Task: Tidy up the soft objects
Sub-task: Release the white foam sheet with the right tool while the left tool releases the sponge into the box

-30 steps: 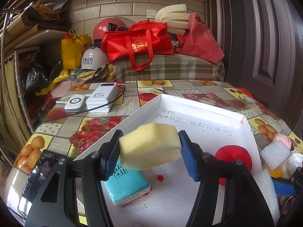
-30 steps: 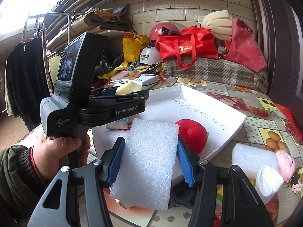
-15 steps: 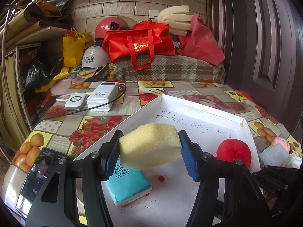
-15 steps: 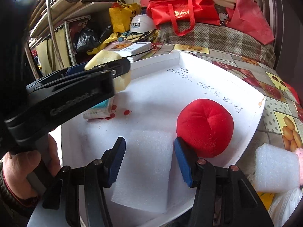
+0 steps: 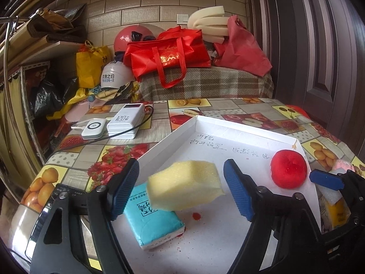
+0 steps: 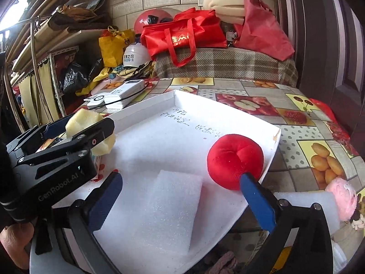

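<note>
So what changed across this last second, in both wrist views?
Both tongs opened. The left tongs let go of the yellow sponge, now loose above the teal tissue pack. The right tongs released the white foam sheet flat in the white tray. The red plush ball stayed put.

"120W" on power bank [image 5: 126, 121]; "GenRobot.AI" on left gripper [image 6: 91, 134]

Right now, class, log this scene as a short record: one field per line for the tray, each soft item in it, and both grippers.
tray: white tray on the fruit-print tablecloth
yellow sponge: yellow sponge between the open fingers of the left gripper, above the teal tissue pack
white foam sheet: white foam sheet flat in the tray, not gripped
red plush ball: red plush ball in the tray near its right rim
left gripper: open
right gripper: right gripper open, around the foam sheet
</note>
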Available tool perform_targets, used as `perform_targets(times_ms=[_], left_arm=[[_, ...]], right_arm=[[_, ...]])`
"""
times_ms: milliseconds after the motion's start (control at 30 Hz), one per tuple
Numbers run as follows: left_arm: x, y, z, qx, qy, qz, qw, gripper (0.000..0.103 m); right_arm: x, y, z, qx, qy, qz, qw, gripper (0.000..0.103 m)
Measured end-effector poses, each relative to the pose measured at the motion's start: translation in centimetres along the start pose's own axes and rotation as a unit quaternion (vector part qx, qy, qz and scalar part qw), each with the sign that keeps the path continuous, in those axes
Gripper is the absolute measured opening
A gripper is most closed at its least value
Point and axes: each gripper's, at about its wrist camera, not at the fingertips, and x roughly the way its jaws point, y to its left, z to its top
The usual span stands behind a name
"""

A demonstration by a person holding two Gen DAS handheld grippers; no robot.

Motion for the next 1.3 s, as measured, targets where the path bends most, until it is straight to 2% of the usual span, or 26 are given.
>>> perform_targets(times_ms=[333,733,1067,1300], left_arm=[[-1.4,0.6,0.0,-0.014,-0.039,0.018,0.999,0.086],[-2.2,1.4,-0.2,-0.037,-0.059,0.028,0.9972,0.086],[-3.4,1.3,-0.5,-0.033,-0.073,0.015,0.9966,0.086],[-3.8,0.6,-0.6,-0.018,-0.074,-0.005,0.9971,0.086]], right_arm=[[-1.0,1.1,-0.3,-0.02,-0.023,0.0,1.0,0.103],[-3.7,2.6,-1.3,-0.05,-0.072,0.016,0.996,0.103],[-5.9,3.1,-3.0,-0.08,-0.071,0.066,0.992,0.103],[-9.0,2.9,-4.8,-0.103,-0.092,0.093,0.986,0.103]])
